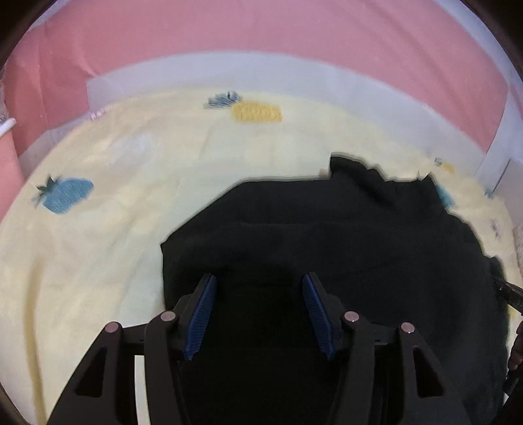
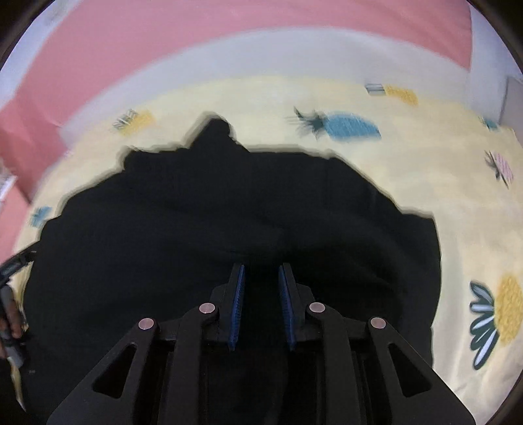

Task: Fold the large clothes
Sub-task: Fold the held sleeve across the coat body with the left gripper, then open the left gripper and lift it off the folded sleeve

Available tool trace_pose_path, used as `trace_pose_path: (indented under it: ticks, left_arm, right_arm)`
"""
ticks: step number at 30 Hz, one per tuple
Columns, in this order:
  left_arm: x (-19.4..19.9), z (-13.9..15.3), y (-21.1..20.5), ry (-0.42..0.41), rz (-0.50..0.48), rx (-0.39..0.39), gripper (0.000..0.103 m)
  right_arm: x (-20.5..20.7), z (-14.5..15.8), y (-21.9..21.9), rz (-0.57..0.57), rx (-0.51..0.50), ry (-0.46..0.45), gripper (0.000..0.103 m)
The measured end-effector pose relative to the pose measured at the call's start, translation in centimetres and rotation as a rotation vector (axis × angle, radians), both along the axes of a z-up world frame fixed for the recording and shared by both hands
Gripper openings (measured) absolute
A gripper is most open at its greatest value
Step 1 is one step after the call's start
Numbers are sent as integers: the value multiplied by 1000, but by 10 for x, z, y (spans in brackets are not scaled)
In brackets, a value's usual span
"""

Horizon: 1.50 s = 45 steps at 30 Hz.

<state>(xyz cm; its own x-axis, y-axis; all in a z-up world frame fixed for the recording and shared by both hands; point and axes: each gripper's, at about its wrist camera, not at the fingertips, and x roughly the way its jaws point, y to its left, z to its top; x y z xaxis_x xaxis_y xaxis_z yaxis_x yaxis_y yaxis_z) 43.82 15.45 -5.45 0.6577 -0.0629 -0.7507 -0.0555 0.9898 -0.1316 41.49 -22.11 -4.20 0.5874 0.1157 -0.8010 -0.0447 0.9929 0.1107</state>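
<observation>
A large black garment [image 1: 327, 229] lies partly folded on a pale yellow bedsheet [image 1: 130, 229] with pineapple prints. My left gripper [image 1: 260, 281] hovers over the garment's near left part, its blue pads wide apart and empty. In the right wrist view the same black garment [image 2: 212, 212] fills the middle. My right gripper [image 2: 261, 271] is above its near part, pads a small gap apart, with nothing visibly between them. The other gripper shows at the left edge of the right wrist view [image 2: 13, 264], held by a hand.
A pink wall [image 1: 261, 29] with a white base strip [image 1: 261, 72] runs behind the bed. The yellow sheet [image 2: 457, 212] spreads bare to the left and right of the garment. A white corner [image 1: 497, 166] stands at far right.
</observation>
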Motion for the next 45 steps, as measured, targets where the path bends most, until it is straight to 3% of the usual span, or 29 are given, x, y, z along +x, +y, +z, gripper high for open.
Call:
trace_pose_path:
  ticks: [2, 6, 10, 12, 15, 18, 20, 23, 32, 34, 41, 45]
  left_arm:
    - [5, -10, 1, 1, 0, -13, 60]
    - [-1, -3, -2, -6, 5, 19, 59]
    - [-40, 24, 9, -78, -2, -27, 59]
    - [-67, 33, 20, -110, 14, -42, 59]
    - [-91, 26, 29, -85, 24, -59, 59]
    - [-97, 3, 31, 9, 35, -57, 59]
    - [-102, 1, 33, 29, 47, -80, 59]
    - [-119, 14, 29, 6, 52, -65, 58]
    - [-215, 69, -5, -118, -32, -59, 59]
    - [-240, 77, -13, -137, -51, -63, 60]
    - [-318, 90, -41, -161, -70, -69, 62]
    - [-353, 89, -55, -149, -68, -72, 63]
  right_arm:
    - [-1, -12, -5, 13, 16, -17, 25]
    - [-4, 0, -5, -3, 7, -9, 26]
    - [-44, 36, -8, 24, 29, -119, 26]
    - [-65, 39, -8, 47, 40, -138, 26]
    - [-76, 23, -8, 72, 17, -90, 26]
    - [-72, -4, -14, 66, 47, 11, 26]
    - [-78, 2, -21, 42, 83, 12, 26]
    - [-95, 17, -19, 46, 46, -10, 26]
    - [-206, 80, -19, 87, 71, -176, 28]
    - [-228, 88, -18, 90, 77, -199, 33]
    - [-297, 98, -19, 91, 88, -248, 38]
    - [-332, 96, -19, 106, 89, -250, 48]
